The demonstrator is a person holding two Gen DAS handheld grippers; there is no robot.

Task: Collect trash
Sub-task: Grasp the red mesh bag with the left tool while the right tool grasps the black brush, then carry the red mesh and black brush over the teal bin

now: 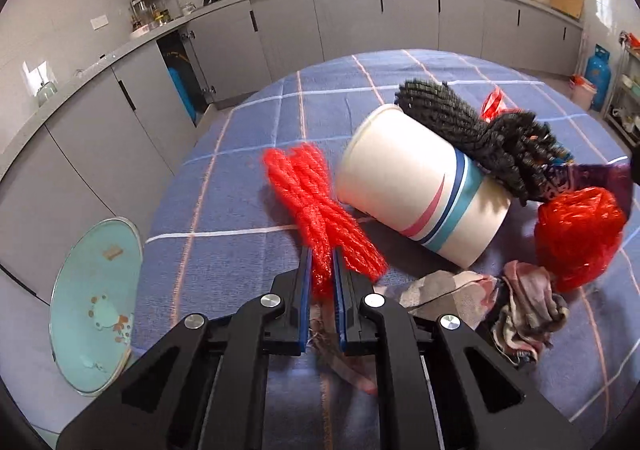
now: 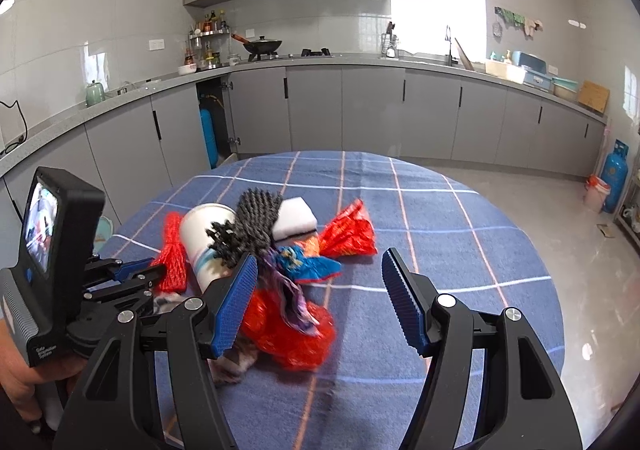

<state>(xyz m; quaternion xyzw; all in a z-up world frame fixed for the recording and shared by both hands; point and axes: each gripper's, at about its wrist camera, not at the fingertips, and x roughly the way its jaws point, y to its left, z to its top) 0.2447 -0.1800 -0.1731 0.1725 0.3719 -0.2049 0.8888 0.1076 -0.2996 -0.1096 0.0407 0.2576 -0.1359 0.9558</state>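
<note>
A round table under a blue plaid cloth is seen in a grey kitchen, with a heap of trash gathered near its left-centre. At about 9 o'clock of the heap, a red foam net is laid flat on the cloth; its long axis is run from 11 o'clock at the far end to 5 o'clock at the near end in the left wrist view, and the near end is pinched between the blue pads of the left gripper, whose jaws are closed on it. Just to the right, touching the net, a white paper cup is tipped on its side, mouth pointed toward 10 o'clock, base toward 4 o'clock; blue, teal and red stripes are printed around it, and no lettering can be read. A black foam net is draped over the cup, long axis from 10 to 4 o'clock. A crumpled red plastic bag and a dirty rag are found at 3 to 4 o'clock of the cup. In the right wrist view a white sponge is noted behind the heap, at 12 o'clock. The right gripper is held above the cloth with its jaws spread and nothing between them. Small white print on the left handle is too blurred to be read.
</note>
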